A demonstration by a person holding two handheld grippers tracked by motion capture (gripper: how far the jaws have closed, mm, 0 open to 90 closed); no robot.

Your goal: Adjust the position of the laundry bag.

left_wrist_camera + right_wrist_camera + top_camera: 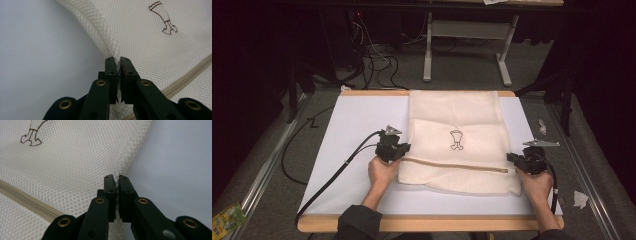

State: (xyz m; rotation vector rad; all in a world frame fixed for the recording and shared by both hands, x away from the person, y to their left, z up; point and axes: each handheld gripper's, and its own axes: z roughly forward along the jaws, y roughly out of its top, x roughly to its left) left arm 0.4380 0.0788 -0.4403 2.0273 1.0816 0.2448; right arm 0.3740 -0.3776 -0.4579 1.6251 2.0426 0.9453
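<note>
The mesh laundry bag [455, 142], cream-coloured and netted, lies flat on the white-covered worktop [357, 125], and both grippers have hold of it at opposite side edges. In the left gripper view the left gripper [118, 65] has its two black jaws closed almost together on a pinch of the bag's left edge, the netting gathered into a ridge that runs up from the jaws. In the right gripper view the right gripper [116, 182] is closed the same way on the bag's right edge, a thin sliver of mesh caught between its jaws, with the bare worktop just beyond.

In the high view the left gripper [398, 149] sits at the bag's left side and the right gripper [514, 160] at its right side, each held by a hand coming from the near edge, a black cable [337, 172] trailing off the left one across the worktop. A tan zipper [452, 166] runs across the bag between the two grippers, near its front end. A small brown outline drawing [456, 139] is printed near the bag's middle. The bag's far end reaches the worktop's back edge. Beyond, on the grey floor, stand table legs [428, 50] and loose cables [379, 60].
</note>
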